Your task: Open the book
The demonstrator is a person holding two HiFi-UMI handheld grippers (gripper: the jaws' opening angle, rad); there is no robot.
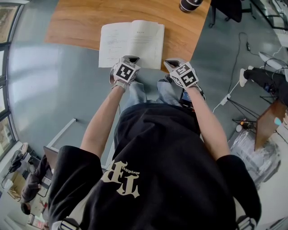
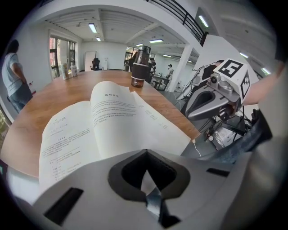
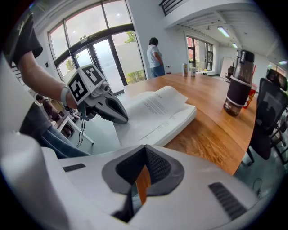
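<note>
A white book (image 1: 131,43) lies open and flat on the wooden table (image 1: 76,22), close to its near edge, with printed pages facing up. The left gripper view has the book (image 2: 108,126) just beyond the jaws, and the right gripper view has the book (image 3: 153,112) ahead to the left. My left gripper (image 1: 131,59) hovers at the book's near edge, shut and holding nothing. My right gripper (image 1: 171,63) sits just right of it, off the table edge above the person's knees, also shut and holding nothing. Neither gripper touches the pages.
A dark flask (image 1: 189,4) stands at the table's far right, also seen as the flask (image 3: 238,92) in the right gripper view. A black chair (image 1: 229,9) stands beyond the table edge. Cables and equipment lie on the floor at right. A person (image 3: 155,56) stands far off by the windows.
</note>
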